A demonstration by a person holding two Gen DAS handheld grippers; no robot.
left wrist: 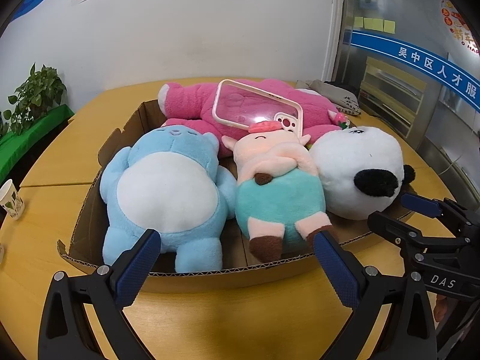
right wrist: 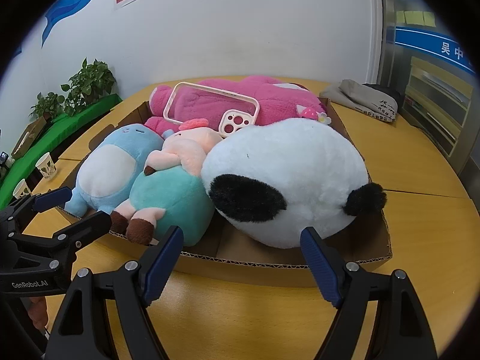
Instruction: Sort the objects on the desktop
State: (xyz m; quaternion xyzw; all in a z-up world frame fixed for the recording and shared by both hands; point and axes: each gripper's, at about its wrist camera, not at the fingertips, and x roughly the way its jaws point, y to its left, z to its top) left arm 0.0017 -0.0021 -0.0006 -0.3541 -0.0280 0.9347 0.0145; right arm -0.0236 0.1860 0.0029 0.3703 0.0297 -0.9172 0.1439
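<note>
Blue-padded fingers on both claws are spread wide with nothing between them, so both are released and empty. The left gripper [left wrist: 237,258] hangs over the wooden table [left wrist: 240,309] just short of the near wall of the cardboard tray [left wrist: 228,273], lined up roughly with the blue plush [left wrist: 168,192] and the pig plush [left wrist: 279,192]. The right gripper [right wrist: 241,258] sits the same way on its side, pointing at the big panda plush [right wrist: 285,180].

All the stuff is already in the tray: blue one on the left, pig in the teal outfit in the middle, panda on the right, and a pink plush [left wrist: 228,105] lying across the back. A clear phone case [left wrist: 258,108] with a pink rim is propped on top of the pink plush, tilted, its lower end near the pig's head.

My guess is we're either at the very end of the sorting or between picks, hard to say which. If anything's next, it's probably that phone case, since it's the odd one out. Reaching it means going over the plushies and pinching the thin rim, which looks slippery and easy to knock sideways.

Off to the left there's a paper cup [left wrist: 12,199].
</note>
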